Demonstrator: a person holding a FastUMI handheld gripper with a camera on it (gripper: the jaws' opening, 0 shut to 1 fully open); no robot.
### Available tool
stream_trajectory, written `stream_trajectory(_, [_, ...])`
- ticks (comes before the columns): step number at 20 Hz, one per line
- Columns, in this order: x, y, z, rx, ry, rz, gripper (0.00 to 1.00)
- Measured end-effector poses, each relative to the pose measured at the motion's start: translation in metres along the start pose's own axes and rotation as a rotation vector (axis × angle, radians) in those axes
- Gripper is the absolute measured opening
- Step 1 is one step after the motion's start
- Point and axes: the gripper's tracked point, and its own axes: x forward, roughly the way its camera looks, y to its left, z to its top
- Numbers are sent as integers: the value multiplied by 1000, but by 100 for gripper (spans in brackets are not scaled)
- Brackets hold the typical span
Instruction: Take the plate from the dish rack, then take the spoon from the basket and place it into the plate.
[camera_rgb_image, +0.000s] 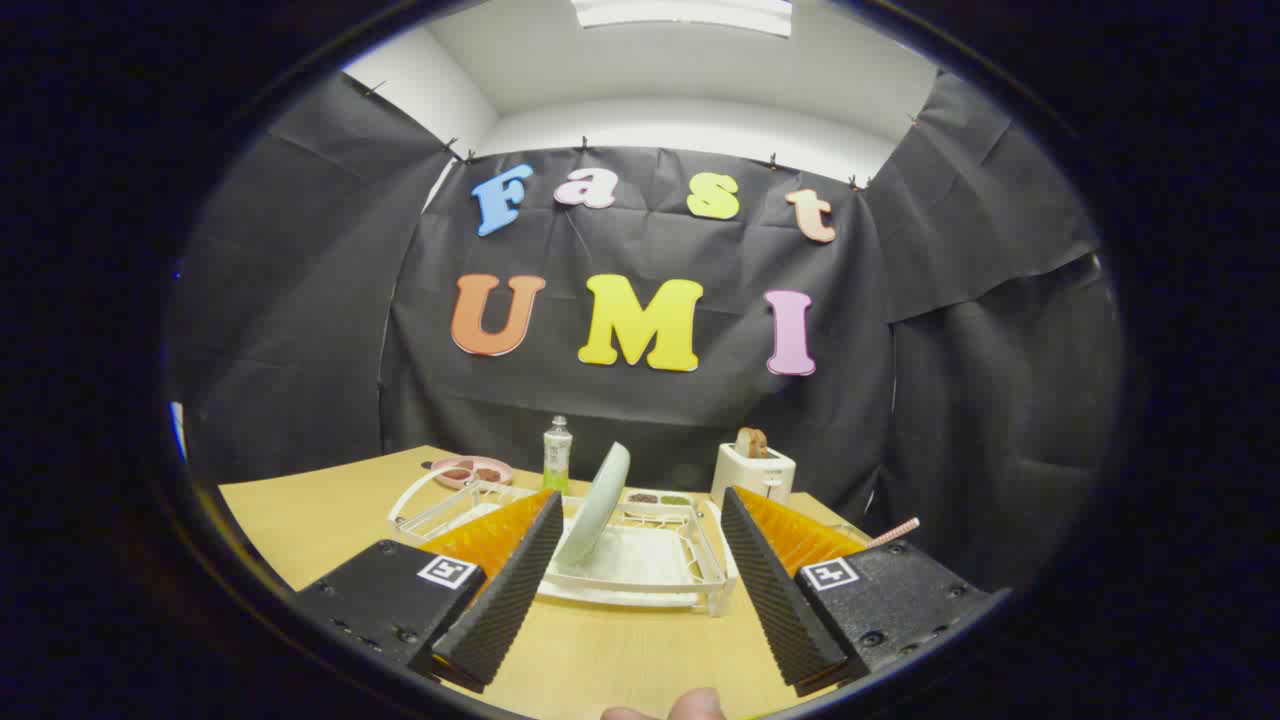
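A light wooden table (300, 520) stands in a booth hung with black cloth, under a white ceiling. Nearest, at 6 o'clock, a fingertip (695, 705) of the person's hand shows. The gripper (640, 570) is spread wide, its two fingers well apart and holding nothing, with bare tabletop between them. Just ahead of them, at 12 o'clock, sits a white dish rack (640, 565), and in it the pale green plate (597, 505) stands on edge, tilted, closer to the left finger. At 2 o'clock, a pink striped straw (895, 531) pokes out past the right finger. Beyond the rack, at 11 o'clock, lies a pink dish (470, 470); a small bottle (557, 455) stands behind the plate; at 1 o'clock a white toaster (755, 472) holds toast. The spoon and basket I cannot make out.
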Motion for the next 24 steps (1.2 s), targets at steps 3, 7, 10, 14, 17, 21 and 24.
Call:
stream_trajectory(3, [-1,5,-1,3,13,1,100])
stream_trajectory(7, [-3,5,1,3,7,-6,100])
stream_trajectory(10, [-2,4,-1,5,10,-11,100])
stream_trajectory(14, [-2,8,-1,11,23,-3,100])
stream_trajectory(17, [-3,11,1,4,22,5,100])
stream_trajectory(21, [-6,10,1,18,22,8,100])
stream_trajectory(24, [-5,4,4,35,21,-3,100])
